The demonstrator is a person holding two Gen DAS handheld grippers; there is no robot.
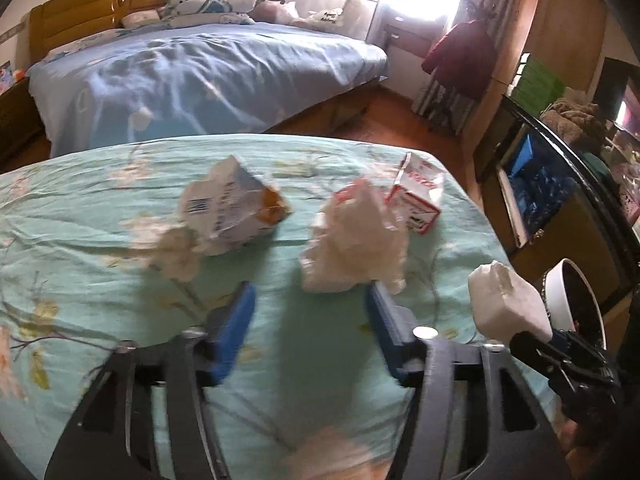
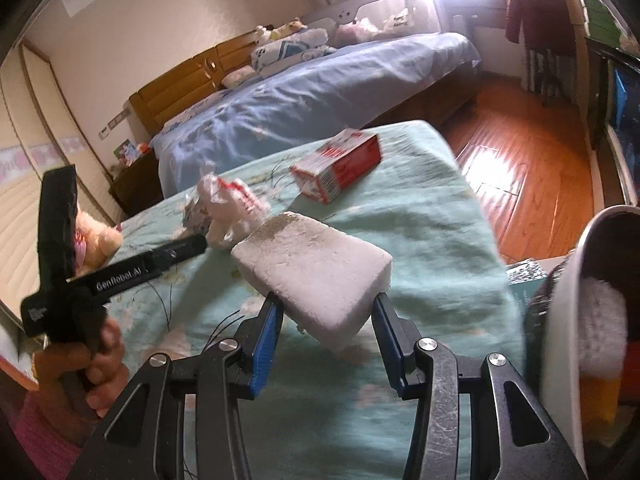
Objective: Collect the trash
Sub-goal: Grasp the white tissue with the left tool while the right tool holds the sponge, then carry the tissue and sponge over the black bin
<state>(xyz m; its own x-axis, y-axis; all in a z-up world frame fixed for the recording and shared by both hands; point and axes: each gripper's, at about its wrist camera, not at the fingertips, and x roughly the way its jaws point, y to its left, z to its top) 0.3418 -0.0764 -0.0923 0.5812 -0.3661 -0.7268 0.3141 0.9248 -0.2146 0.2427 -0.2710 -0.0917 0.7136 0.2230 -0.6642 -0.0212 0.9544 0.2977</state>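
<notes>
Both claws hang over the table with the mint floral cloth [image 1: 100, 280], and they differ plainly. On the right, the right gripper [image 2: 326, 320] has its blue pads [image 2: 266, 344] pressed against the two sides of a white foam block [image 2: 316, 276], which sticks out ahead of the fingers toward twelve o'clock, clear of the cloth; in the left wrist view the same block [image 1: 508, 300] shows at four o'clock, next to a white bin [image 1: 560, 296]. That bin [image 2: 568, 320] stands at the right gripper's three o'clock, with something white and something yellow inside, too blurred to name. The left gripper [image 1: 312, 308] stands with its jaws well apart and nothing between them; a crumpled white plastic bag [image 1: 356, 240] lies on the cloth just ahead of its right finger, at about one o'clock, and whether the fingertip touches it I cannot tell. Beyond the bag, at one o'clock, lies a red and white carton [image 1: 416, 196], and at eleven o'clock a crushed white and orange carton [image 1: 236, 208] with a wad of white paper [image 1: 176, 252] beside it. From the right side, a hand [image 2: 100, 364] grips the left gripper's black handle at eight o'clock. Behind the table stands a bed with a blue cover [image 1: 208, 76].
</notes>
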